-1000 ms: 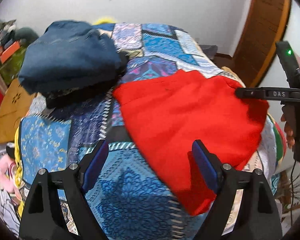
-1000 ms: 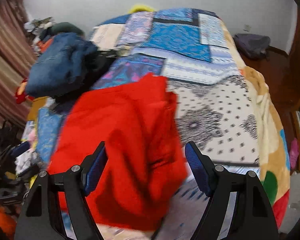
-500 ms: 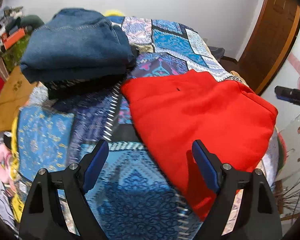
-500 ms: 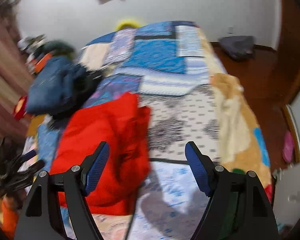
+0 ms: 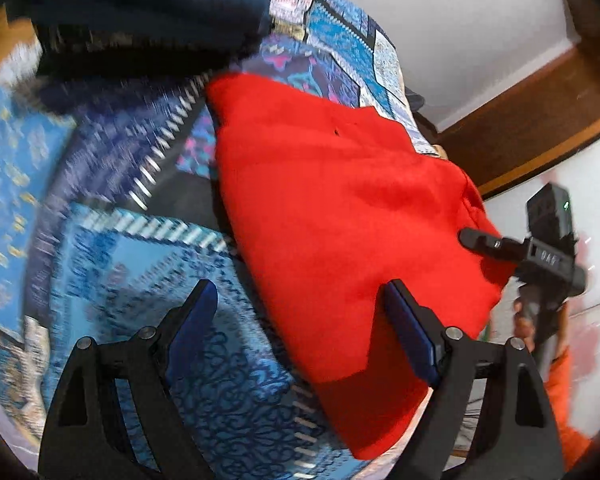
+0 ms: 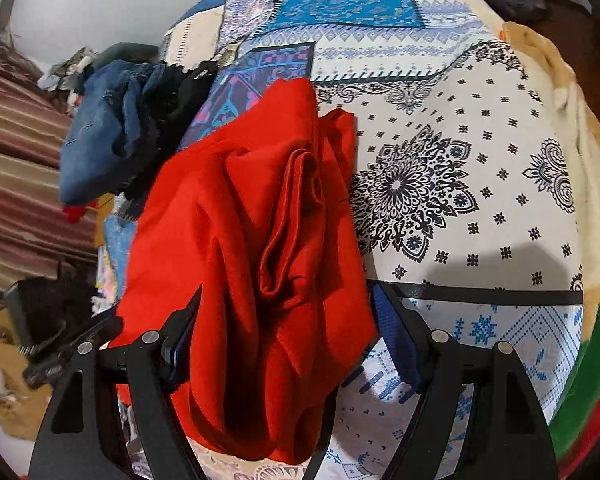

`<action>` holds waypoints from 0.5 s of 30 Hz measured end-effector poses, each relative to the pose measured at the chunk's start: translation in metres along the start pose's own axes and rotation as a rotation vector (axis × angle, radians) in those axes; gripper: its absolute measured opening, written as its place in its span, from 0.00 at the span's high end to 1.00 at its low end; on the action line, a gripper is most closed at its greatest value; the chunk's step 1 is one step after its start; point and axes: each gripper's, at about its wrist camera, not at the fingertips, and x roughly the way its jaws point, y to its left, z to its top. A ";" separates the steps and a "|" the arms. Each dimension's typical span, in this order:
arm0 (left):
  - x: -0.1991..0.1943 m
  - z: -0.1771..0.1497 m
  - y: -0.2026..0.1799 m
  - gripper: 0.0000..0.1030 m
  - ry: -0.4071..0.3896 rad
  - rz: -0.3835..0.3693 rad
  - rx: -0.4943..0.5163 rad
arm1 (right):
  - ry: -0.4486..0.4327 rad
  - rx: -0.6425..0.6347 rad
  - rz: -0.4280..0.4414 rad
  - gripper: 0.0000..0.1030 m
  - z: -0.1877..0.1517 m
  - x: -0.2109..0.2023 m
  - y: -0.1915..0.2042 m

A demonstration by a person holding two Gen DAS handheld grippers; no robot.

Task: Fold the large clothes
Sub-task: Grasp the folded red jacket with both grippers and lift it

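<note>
A red garment (image 5: 332, 208) lies roughly folded on the patchwork bedspread (image 5: 112, 264). My left gripper (image 5: 300, 286) hovers open over its near left edge. One blue pad is over the bedspread and the other is over the red cloth. In the right wrist view the red garment (image 6: 252, 240) is bunched into creases. My right gripper (image 6: 286, 290) is open and straddles the garment's near end. The cloth covers part of its left finger. The right gripper's body (image 5: 548, 256) shows at the garment's far right side, held by a hand.
Folded blue jeans (image 5: 148, 4) sit on dark clothes at the bed's far left, and the same jeans (image 6: 100, 140) show in the right view. The white patterned bedspread (image 6: 460, 160) is bare to the right. A brown door (image 5: 540, 120) and a white wall stand behind.
Both grippers have dropped closer to the red garment. The right one swung back left, so the cloth now lies between its fingers. The left view has rolled and sits nearer the garment's edge.
</note>
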 end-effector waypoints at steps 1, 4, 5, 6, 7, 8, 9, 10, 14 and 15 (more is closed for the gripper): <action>0.005 0.002 0.004 0.17 0.021 -0.038 -0.030 | 0.005 -0.002 0.006 0.27 -0.001 -0.001 0.001; 0.018 0.005 0.011 0.17 0.067 -0.122 -0.088 | 0.022 0.001 0.031 0.24 0.000 0.002 0.003; 0.021 0.006 0.011 0.17 0.073 -0.138 -0.097 | 0.028 0.001 0.038 0.24 0.002 0.004 0.003; 0.023 0.007 0.010 0.18 0.076 -0.147 -0.099 | 0.036 0.001 0.044 0.24 0.003 0.006 0.004; 0.026 0.008 0.008 0.17 0.077 -0.151 -0.095 | 0.042 -0.001 0.054 0.24 0.005 0.007 0.005; 0.028 0.010 0.005 0.17 0.079 -0.155 -0.088 | 0.049 0.001 0.066 0.24 0.007 0.010 0.005; 0.031 0.012 0.003 0.17 0.085 -0.163 -0.084 | 0.059 0.008 0.082 0.24 0.009 0.014 0.005; 0.036 0.014 0.002 0.17 0.092 -0.170 -0.085 | 0.065 0.010 0.090 0.24 0.010 0.016 0.005; 0.046 0.019 0.004 0.18 0.089 -0.205 -0.109 | 0.086 0.006 0.099 0.28 0.016 0.024 0.009; 0.047 0.019 0.005 0.18 0.086 -0.213 -0.116 | 0.089 0.010 0.098 0.32 0.016 0.025 0.009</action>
